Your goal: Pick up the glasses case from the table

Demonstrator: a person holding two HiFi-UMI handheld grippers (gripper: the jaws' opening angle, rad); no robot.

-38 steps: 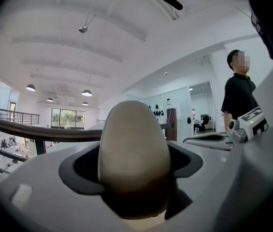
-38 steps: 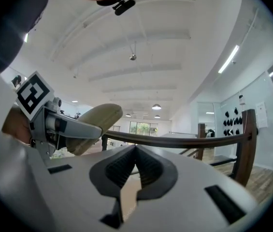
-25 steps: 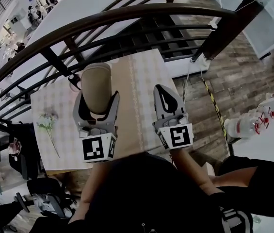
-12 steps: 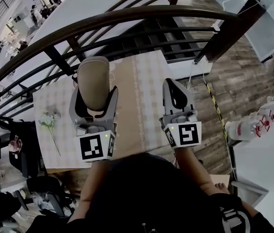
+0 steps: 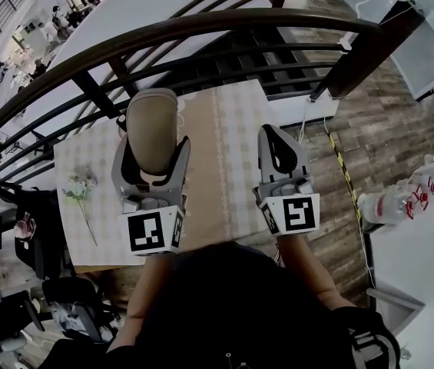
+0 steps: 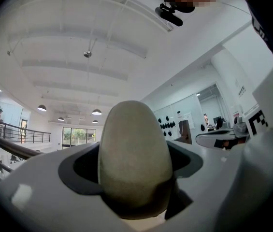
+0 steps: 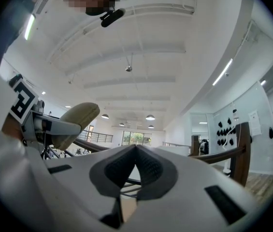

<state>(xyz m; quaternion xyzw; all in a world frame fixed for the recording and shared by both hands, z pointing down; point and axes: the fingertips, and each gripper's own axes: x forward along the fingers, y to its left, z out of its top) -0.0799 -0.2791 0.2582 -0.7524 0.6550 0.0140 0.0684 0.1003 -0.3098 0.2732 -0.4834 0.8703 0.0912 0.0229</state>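
Note:
The glasses case (image 5: 152,131) is a tan oval shell. My left gripper (image 5: 152,156) is shut on it and holds it upright above the checked tablecloth (image 5: 224,152). In the left gripper view the glasses case (image 6: 135,153) stands between the grey jaws and fills the middle, tilted up toward the ceiling. My right gripper (image 5: 276,148) hangs to the right of it, shut with nothing in it; its pads (image 7: 148,170) meet at the tips. From the right gripper view the glasses case (image 7: 76,120) shows at the left.
A small bunch of flowers (image 5: 78,191) lies on the table's left part. A dark curved railing (image 5: 201,29) runs behind the table. A plastic bottle (image 5: 385,202) lies on a white surface at the right. Wooden floor (image 5: 370,129) shows to the right of the table.
Over the last second the right gripper has shifted a little right and up. The left gripper with the case has barely moved, ending slightly lower than half a second ago.

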